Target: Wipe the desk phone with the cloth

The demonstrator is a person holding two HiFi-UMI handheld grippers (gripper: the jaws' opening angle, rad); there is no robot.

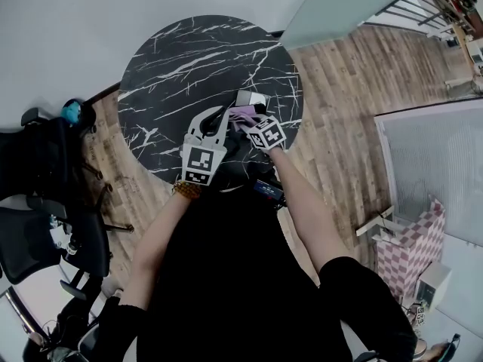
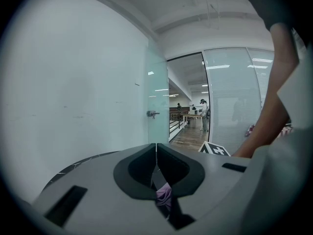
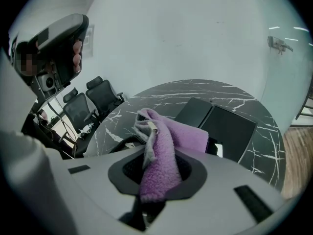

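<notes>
A purple fleece cloth (image 3: 164, 148) is bunched between the jaws of my right gripper (image 3: 159, 153), which is shut on it. Just past the cloth lies the black desk phone (image 3: 217, 124) on the round black marble table (image 3: 161, 99), with its coiled cord (image 3: 122, 142) at the left. In the head view the right gripper (image 1: 250, 121) and cloth (image 1: 243, 115) hover at the phone (image 1: 252, 99). My left gripper (image 2: 156, 148) points up at the white wall, jaws shut with tips touching; a sliver of purple shows low in their gap. It sits left of the right one (image 1: 213, 121).
The marble table (image 1: 173, 59) stands against a white wall. Black office chairs (image 1: 45, 164) crowd the left side, with a blue object (image 1: 70, 111) beside them. Wood flooring (image 1: 355, 81) runs right toward a glass partition and a pink checkered box (image 1: 411, 243).
</notes>
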